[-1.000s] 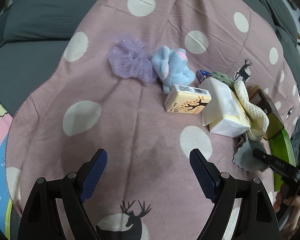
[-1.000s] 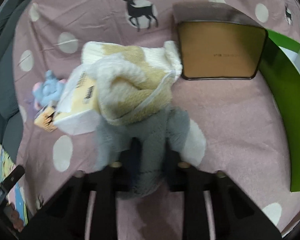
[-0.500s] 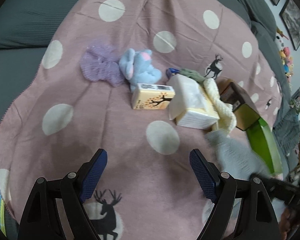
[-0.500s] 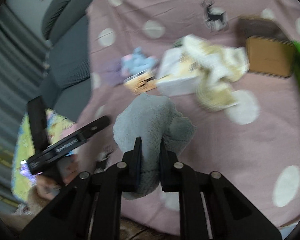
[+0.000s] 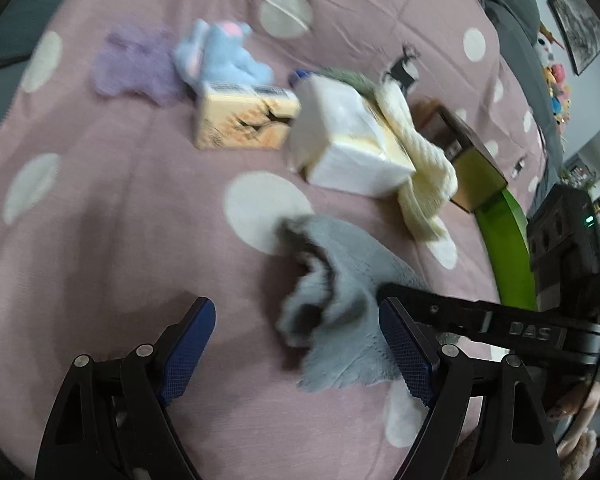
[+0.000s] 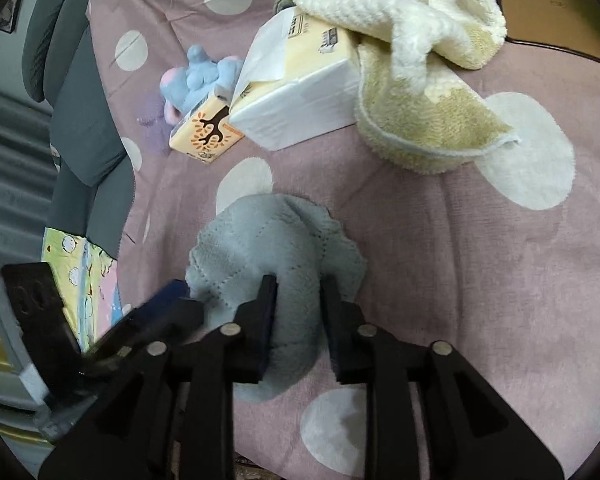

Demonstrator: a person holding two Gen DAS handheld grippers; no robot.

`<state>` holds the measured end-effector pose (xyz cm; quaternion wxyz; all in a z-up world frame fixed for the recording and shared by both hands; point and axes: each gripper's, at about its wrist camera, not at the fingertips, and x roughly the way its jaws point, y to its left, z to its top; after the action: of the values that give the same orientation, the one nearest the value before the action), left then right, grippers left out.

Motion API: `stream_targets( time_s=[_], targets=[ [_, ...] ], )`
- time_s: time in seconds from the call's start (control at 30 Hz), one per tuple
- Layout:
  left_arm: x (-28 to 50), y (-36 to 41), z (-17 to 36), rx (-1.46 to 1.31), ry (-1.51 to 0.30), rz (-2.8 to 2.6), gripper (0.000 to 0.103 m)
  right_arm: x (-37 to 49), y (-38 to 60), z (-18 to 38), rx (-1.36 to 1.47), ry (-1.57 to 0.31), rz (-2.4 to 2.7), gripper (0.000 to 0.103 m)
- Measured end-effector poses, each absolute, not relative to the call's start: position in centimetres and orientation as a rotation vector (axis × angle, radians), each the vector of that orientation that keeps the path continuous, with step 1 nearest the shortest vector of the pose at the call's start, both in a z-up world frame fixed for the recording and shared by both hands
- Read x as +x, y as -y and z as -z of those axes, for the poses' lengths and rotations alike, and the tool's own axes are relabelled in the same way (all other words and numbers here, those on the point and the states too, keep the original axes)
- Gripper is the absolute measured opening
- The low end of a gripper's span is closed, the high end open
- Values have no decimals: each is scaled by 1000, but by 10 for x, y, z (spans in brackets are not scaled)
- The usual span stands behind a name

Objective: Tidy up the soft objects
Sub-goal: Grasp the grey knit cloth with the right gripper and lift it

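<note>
Now, from my left wrist, my left gripper (image 5: 296, 344) stands wide and holds nothing; the grey cloth (image 5: 340, 280) lies crumpled on the pink dotted blanket (image 5: 120, 200), partly between my fingers (image 5: 188, 340). I should pinch a free edge, not the bunched middle.

From my right wrist, my right gripper (image 6: 298, 320) has just been opening, the fluffy, quilted grey cloth (image 6: 260, 248) loose between barely parted fingers; I should back away slowly.

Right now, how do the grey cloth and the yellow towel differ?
The grey cloth lies bunched alone on the blanket, between the right gripper fingers; the yellow towel sprawls draped over the tissue pack, untouched. The cloth looks smaller. Both are fluffy.
</note>
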<state>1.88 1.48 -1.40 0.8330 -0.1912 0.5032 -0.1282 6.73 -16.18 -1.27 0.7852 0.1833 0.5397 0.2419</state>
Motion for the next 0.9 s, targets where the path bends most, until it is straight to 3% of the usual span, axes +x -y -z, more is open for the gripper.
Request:
stream_targets(
  time_s=[0.07,0.1,0.13,0.33,0.43,0.57,0.7,0.9],
  targets=[
    [20,-7,18,-400,-1083,290,76,61,168,6,396,-1145,-503,44],
    [20,-4,20,-397,-1089,293,72,59,171,0,387,-1122,-469,60],
    [20,-1,21,-385,-1088,286,71,57,176,-4,378,-1100,-442,70],
    [20,7,21,-364,-1091,298,49,51,193,-23,423,-1027,-453,72],
    [20,10,22,-356,-1092,302,40,53,180,-15,426,-1047,-500,72],
    [21,10,23,-369,-1099,311,35,65,171,9,426,-1110,-480,68],
    [22,13,23,-355,-1100,322,28,66,164,18,460,-1113,-522,57],
    [21,22,18,-328,-1093,320,18,61,150,17,442,-1109,-548,32]
  ],
)
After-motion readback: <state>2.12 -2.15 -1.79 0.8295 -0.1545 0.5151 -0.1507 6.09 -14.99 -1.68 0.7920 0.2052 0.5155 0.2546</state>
